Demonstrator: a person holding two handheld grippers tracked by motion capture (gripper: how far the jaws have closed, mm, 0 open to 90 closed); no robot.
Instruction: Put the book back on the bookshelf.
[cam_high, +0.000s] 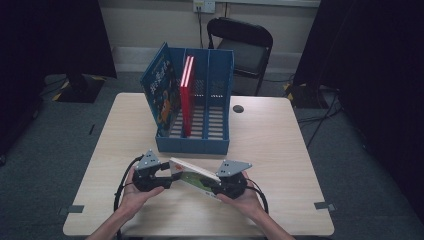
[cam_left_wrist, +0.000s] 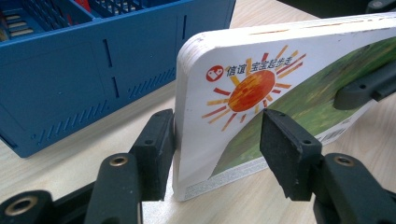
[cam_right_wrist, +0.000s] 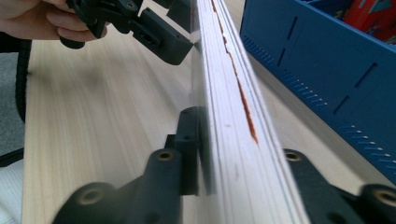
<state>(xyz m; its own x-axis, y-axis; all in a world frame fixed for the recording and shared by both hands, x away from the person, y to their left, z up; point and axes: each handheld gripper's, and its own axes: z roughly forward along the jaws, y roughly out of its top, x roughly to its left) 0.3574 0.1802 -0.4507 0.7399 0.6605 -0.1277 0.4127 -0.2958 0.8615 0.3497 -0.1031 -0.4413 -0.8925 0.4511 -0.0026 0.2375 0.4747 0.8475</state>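
From above, you hold a board book (cam_high: 196, 176) between your two grippers, on the bench (cam_high: 280, 150) just in front of the blue file rack (cam_high: 215, 145). Your left gripper (cam_high: 170, 179) is at one end, your right gripper (cam_high: 216, 189) at the other.

In the left gripper view, the book's (cam_left_wrist: 289, 79) corner sits between the fingers (cam_left_wrist: 285, 149). One touches its edge; the other stands off the cover, so they are open.

In the right gripper view, the fingers (cam_right_wrist: 189, 144) squeeze the book's (cam_right_wrist: 233, 116) thick pages.
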